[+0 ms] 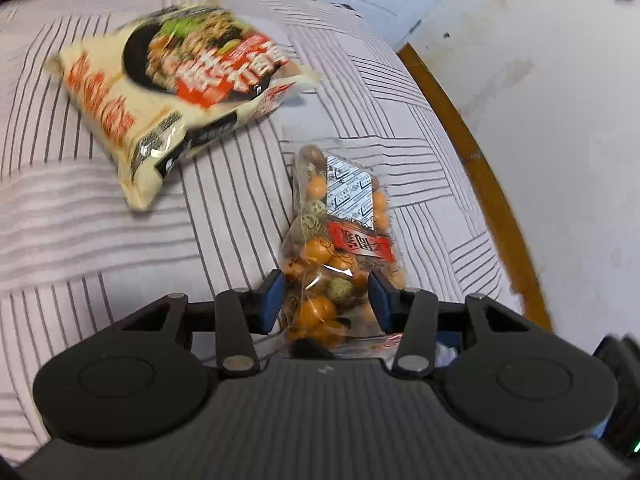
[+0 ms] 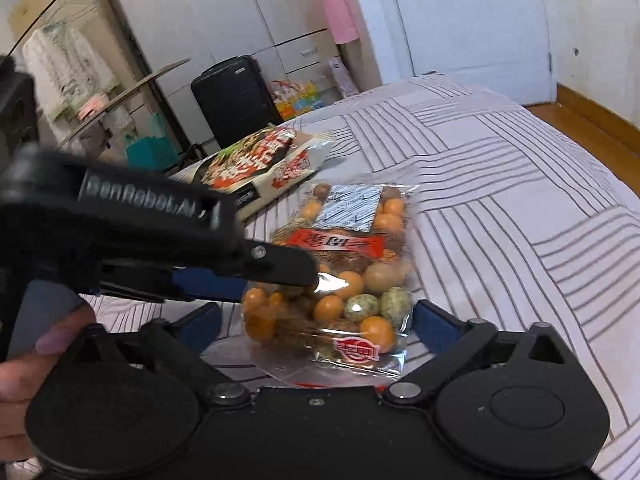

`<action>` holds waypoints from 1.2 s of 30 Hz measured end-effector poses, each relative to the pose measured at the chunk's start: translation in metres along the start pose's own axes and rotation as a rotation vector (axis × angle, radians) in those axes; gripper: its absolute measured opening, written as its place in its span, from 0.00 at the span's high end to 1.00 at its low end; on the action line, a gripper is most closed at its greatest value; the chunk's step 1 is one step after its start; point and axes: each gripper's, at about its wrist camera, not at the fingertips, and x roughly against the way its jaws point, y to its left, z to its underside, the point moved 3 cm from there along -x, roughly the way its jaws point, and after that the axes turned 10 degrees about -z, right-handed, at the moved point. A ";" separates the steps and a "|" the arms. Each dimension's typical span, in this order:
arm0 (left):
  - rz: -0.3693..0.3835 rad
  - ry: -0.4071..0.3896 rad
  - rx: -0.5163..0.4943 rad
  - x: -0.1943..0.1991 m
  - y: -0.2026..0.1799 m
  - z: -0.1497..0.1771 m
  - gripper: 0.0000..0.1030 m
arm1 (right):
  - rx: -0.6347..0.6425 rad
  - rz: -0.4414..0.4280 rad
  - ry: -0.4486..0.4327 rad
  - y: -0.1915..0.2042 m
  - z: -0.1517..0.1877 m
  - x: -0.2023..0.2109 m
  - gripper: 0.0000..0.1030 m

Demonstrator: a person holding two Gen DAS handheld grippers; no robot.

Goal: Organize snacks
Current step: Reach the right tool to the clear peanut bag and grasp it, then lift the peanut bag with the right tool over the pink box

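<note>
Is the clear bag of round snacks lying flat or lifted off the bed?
Lying flat: the clear snack bag rests lengthwise on the striped bedspread.

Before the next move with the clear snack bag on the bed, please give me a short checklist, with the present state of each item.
1. Clear snack bag lies between the left gripper pads: ok.
2. Left pads pressing firmly on it: cannot tell.
3. Right gripper open wide, the bag's near end between its fingers: ok.
4. Large noodle bag lies apart from the clear bag: ok.
5. Bed cover beside the bag free of other things: ok.
</note>
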 end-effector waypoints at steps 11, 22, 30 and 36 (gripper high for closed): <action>-0.031 0.033 -0.047 -0.001 -0.002 -0.004 0.53 | 0.200 0.151 0.033 0.022 0.001 -0.031 0.00; -0.054 0.025 -0.116 0.019 -0.005 0.006 0.55 | 0.201 0.144 -0.002 0.041 0.012 -0.016 0.06; -0.084 0.027 -0.113 0.055 0.013 0.018 0.54 | 0.198 0.124 0.015 0.076 0.015 -0.008 0.06; -0.093 0.001 -0.112 0.087 0.028 0.034 0.54 | 0.238 0.103 0.031 0.103 0.018 0.003 0.06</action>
